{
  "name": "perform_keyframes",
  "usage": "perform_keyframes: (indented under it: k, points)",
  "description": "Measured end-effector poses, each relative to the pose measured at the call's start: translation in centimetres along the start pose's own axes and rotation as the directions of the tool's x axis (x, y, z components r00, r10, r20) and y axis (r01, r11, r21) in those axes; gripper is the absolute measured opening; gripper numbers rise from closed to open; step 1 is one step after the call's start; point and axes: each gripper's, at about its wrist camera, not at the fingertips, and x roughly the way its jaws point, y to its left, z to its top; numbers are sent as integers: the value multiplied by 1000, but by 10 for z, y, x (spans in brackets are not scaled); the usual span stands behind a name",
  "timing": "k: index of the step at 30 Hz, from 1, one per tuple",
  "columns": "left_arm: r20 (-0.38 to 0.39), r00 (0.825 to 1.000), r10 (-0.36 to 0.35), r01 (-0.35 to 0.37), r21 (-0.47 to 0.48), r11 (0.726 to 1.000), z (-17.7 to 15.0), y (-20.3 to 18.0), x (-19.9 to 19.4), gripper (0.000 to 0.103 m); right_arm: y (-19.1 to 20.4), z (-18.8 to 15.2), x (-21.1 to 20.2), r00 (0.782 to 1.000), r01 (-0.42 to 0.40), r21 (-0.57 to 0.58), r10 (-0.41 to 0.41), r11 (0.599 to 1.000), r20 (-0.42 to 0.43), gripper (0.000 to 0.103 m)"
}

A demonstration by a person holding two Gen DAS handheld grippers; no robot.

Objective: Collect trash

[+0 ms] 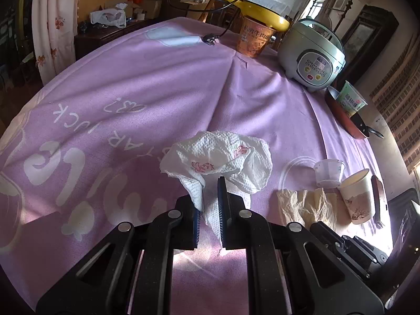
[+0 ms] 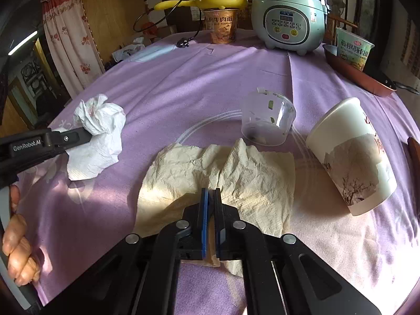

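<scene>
You had your left gripper [image 1: 210,199] clamped on the crumpled white paper towel [image 1: 223,157] and your right gripper [image 2: 210,197] pinched on the creased beige napkin [image 2: 249,178], while the clear plastic cup [image 2: 267,120] and tipped paper cup [image 2: 351,162] remained uncollected.

White tissue [image 1: 218,157] with pink roses; beige napkin [image 2: 236,176]; lilac tablecloth [image 2: 183,78], white lettering; blue-padded black fingers [image 2: 203,210].

Lived-in home, dining or living room. Table under purple printed cloth [image 2: 183,78] (looks like bedsheet reused as tablecloth). On it: rice cooker [image 2: 287,18], 2 instant noodle cups [image 2: 221,26] [image 2: 353,51], red frying pan [image 2: 367,77], yellow pan [image 2: 210,1] atop 1 cup. Floral curtain [image 2: 71,36] at left, wood-panelled wall [image 2: 113,13] behind, dark wooden sideboard [image 1: 105,35] cluttered with bags and boxes. Sunlight falls across cloth.
</scene>
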Motion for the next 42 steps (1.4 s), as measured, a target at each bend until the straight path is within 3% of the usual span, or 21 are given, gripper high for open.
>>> perform_keyframes:
  k: [9, 16, 24, 32, 34, 38, 39, 42]
  points:
    - [0, 1000, 24, -24, 46, 999, -5, -9, 4, 13, -1, 6, -43, 981, -114, 19, 110, 993, 161, 2]
    - [18, 1000, -8, 7, 72, 997, -14, -12, -9, 13, -11, 6, -54, 968, -160, 41, 149, 986, 199, 2]
    - [71, 997, 6, -12, 73, 997, -32, 10, -69, 13, -17, 5, -60, 940, -302, 91, 280, 949, 194, 2]
    - [66, 998, -10, 4, 91, 996, -41, 24, -90, 13, -11, -5, -89, 927, -316, 78, 290, 946, 239, 2]
    - [41, 999, -31, 27, 100, 995, -44, 18, -84, 18, -13, -10, -93, 926, -314, 84, 286, 946, 247, 2]
    - [18, 1000, -19, 17, 137, 990, -44, -4, -70, 61, -25, -17, -94, 934, -291, 108, 257, 951, 250, 2]
    - [17, 1000, -13, 11, 145, 989, -43, -10, -66, 67, -30, -17, -93, 935, -288, 116, 253, 951, 249, 2]
    - [-22, 1000, -22, 25, 154, 988, -34, -26, -49, 69, -42, -21, -90, 940, -275, 141, 235, 951, 248, 2]
